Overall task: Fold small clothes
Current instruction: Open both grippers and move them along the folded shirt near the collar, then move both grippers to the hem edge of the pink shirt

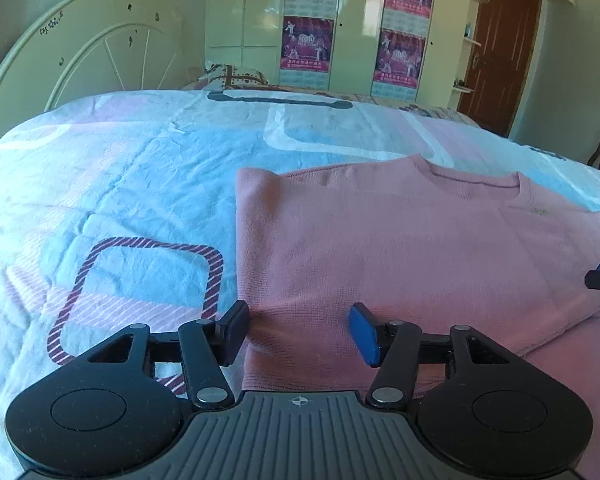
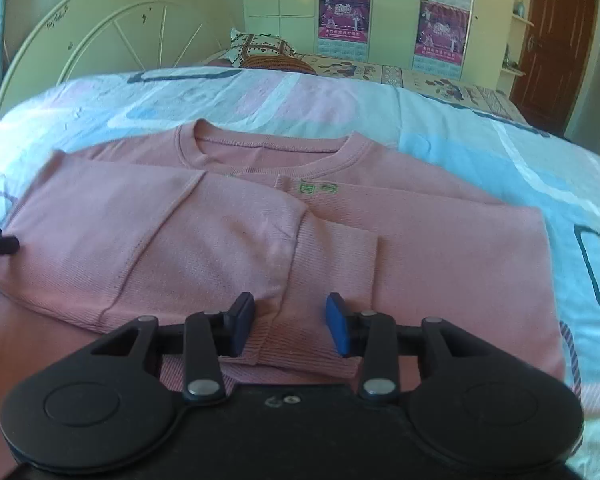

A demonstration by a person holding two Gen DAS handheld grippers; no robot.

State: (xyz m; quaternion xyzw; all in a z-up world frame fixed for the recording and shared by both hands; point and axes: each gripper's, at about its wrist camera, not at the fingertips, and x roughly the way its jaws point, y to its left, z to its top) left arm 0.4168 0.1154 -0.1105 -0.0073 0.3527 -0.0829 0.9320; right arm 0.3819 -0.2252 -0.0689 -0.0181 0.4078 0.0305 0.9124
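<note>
The pink sweater (image 2: 228, 240) lies flat on the bed (image 1: 120, 184), both sleeves folded across its chest. The right gripper (image 2: 288, 324), fingers apart, straddles a ribbed cuff (image 2: 332, 264) at its 12 o'clock. The left gripper (image 1: 300, 330), fingers apart, sits over the sweater's edge. A headboard (image 1: 100, 52) at 11 o'clock, wardrobe (image 1: 352, 20) at 12.

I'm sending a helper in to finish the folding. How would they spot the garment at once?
Find the bed with the pale blue and pink patterned cover. On it lies a pink sweater, sleeves folded across its front. It is the only plain pink thing there, with small green marks below the round collar.
</note>
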